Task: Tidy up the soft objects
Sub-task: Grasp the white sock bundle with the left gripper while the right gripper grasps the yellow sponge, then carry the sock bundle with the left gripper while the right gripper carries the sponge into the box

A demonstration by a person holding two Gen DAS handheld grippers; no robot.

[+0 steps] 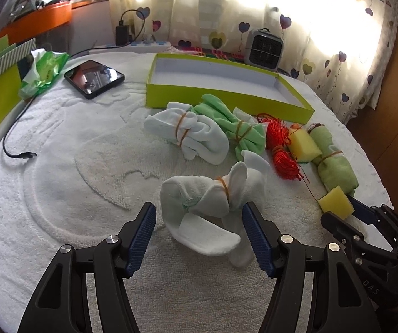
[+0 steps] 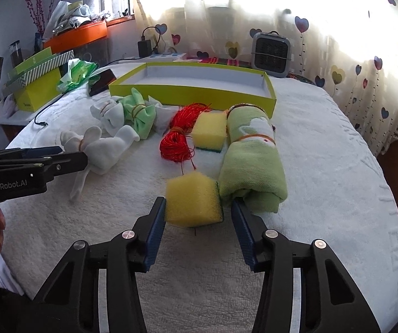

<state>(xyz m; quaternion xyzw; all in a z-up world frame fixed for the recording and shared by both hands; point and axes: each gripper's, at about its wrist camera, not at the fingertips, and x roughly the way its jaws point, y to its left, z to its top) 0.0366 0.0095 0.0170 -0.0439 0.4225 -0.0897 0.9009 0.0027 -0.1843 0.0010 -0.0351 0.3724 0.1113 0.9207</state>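
Sponge (image 2: 194,199) sits squarely between the pads of your right tool (image 2: 199,216), the yellow block resting on the white towel (image 2: 323,166) that covers the bed, just left of the rolled green towel (image 2: 251,166). The left pad touches the foam; the right pad appears to stand just clear, so the sponge is bracketed, not yet pinched. It lies dead ahead along the tool's line, and the lime tray (image 2: 193,91) waits empty beyond the whole pile.

Your left tool (image 1: 199,236) stands spread around the white sock bundle (image 1: 212,208), its long axis running across the jaws, pads apart from the cloth on both sides.

Left of the green towel, moving toward the tray, lie a second sponge (image 2: 210,134) and the red cord coil (image 2: 178,141); farther left, white and green bundles (image 2: 137,113).

The right view shows the gap at the right pad; the left view shows that tool only side-on at the frame's edge, the sponge a corner beside it.
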